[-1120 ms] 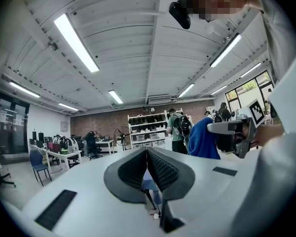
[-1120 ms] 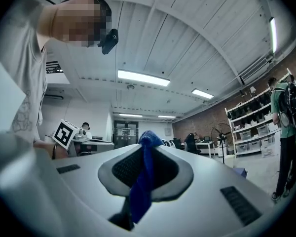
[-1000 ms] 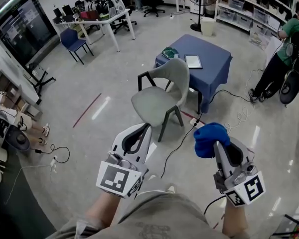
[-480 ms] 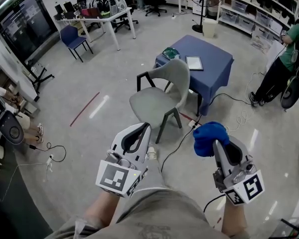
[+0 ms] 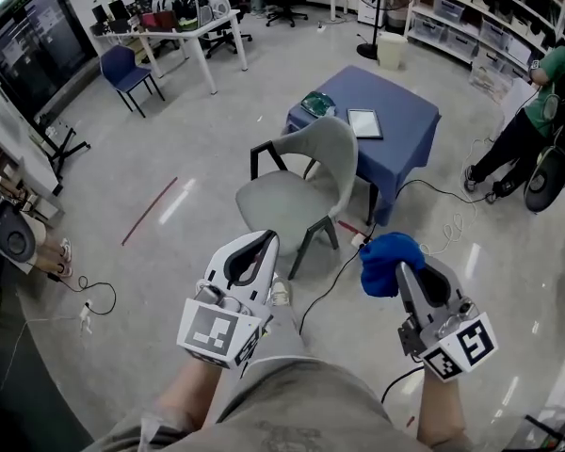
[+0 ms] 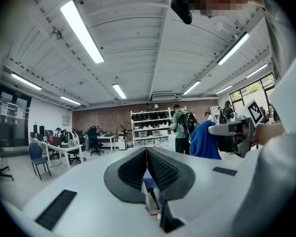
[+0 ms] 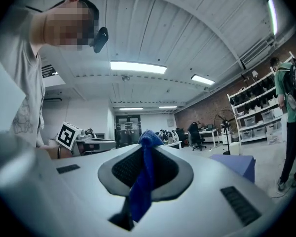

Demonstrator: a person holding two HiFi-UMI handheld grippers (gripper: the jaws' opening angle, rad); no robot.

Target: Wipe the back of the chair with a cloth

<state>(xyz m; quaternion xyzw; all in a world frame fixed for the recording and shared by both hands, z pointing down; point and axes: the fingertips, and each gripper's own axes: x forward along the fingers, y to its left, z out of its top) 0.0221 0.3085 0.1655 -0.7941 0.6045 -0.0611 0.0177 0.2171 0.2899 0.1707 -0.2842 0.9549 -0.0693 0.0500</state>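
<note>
A grey moulded chair [image 5: 301,186] with dark legs stands on the floor ahead of me, its curved back [image 5: 331,154] turned toward a small blue table. My right gripper [image 5: 401,267] is shut on a blue cloth [image 5: 386,262], which bunches above the jaws; in the right gripper view the blue cloth [image 7: 143,179] hangs pinched between the pads. My left gripper [image 5: 266,241] is shut with nothing in it, held level with the right one and well short of the chair. In the left gripper view the jaws of the left gripper [image 6: 147,154] meet, with the blue cloth [image 6: 204,141] seen beyond.
The blue table [image 5: 386,121] behind the chair carries a tablet [image 5: 364,122] and a green object [image 5: 318,104]. Cables [image 5: 424,191] trail on the floor. A person in green [image 5: 537,111] stands at right by shelves [image 5: 480,17]. A white desk [image 5: 169,36] and a blue chair [image 5: 122,73] stand at the far left.
Both grippers and my view have drifted slightly forward and left; the chair now sits a little nearer. The right gripper still holds the cloth.
</note>
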